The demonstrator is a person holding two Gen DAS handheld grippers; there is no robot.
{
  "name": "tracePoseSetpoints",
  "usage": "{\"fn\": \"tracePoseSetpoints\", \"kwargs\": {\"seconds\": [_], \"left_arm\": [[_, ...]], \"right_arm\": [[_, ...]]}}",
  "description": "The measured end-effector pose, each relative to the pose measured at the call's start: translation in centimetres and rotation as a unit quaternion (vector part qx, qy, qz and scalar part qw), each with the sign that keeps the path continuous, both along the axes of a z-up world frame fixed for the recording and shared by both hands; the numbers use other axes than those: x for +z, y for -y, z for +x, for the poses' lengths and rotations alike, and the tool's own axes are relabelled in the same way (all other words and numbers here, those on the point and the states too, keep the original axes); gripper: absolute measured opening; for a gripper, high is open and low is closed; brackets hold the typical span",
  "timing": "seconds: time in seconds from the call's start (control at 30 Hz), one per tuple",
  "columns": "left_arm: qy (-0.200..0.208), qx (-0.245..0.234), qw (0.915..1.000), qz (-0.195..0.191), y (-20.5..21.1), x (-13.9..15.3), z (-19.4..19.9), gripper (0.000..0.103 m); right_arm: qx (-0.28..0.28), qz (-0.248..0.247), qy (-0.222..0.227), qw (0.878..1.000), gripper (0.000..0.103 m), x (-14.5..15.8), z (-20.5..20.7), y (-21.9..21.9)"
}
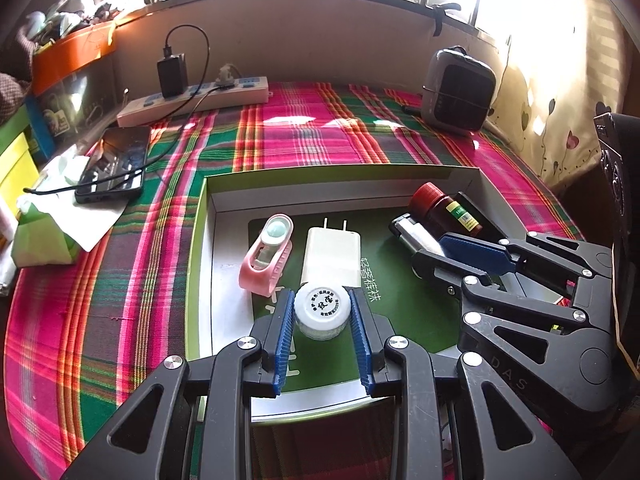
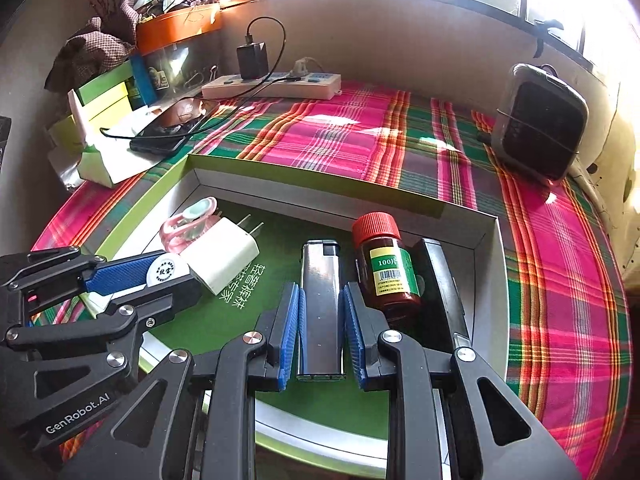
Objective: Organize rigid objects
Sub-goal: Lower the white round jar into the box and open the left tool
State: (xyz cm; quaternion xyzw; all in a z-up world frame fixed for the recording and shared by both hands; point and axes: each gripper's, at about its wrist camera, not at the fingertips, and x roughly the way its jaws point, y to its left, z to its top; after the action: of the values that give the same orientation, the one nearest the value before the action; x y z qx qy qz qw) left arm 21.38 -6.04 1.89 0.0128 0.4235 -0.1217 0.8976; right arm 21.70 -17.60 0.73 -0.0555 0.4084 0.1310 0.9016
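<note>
Left wrist view: the left gripper (image 1: 320, 312) clamps a white-capped jar (image 1: 320, 310) between its blue pads (image 1: 285, 332), low in the box (image 1: 320, 184). Just ahead of the jar lies a white charger (image 1: 332, 258), with a pink case (image 1: 266, 258) to its left. Right wrist view: the right gripper (image 2: 321, 320) grasps a silver lighter (image 2: 321, 304) lengthwise, jaws clenched on its sides. Just right of it lies a brown bottle (image 2: 386, 268) with a red cap, then a black bar (image 2: 440, 284) against the box wall.
</note>
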Motion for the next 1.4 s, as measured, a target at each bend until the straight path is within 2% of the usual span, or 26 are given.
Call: {"fn": "tracePoseSetpoints", "kwargs": {"seconds": [1.27, 1.4], "left_arm": [[0.002, 0.002, 1.0, 0.004, -0.04, -0.23, 0.08, 0.027], [0.002, 0.004, 1.0, 0.004, -0.19, -0.19, -0.02, 0.03]], "right_arm": [[-0.008, 0.021, 0.0, 1.0, 0.025, -0.42, 0.07, 0.36], [-0.009, 0.024, 0.0, 1.0, 0.025, -0.39, 0.06, 0.39]]}}
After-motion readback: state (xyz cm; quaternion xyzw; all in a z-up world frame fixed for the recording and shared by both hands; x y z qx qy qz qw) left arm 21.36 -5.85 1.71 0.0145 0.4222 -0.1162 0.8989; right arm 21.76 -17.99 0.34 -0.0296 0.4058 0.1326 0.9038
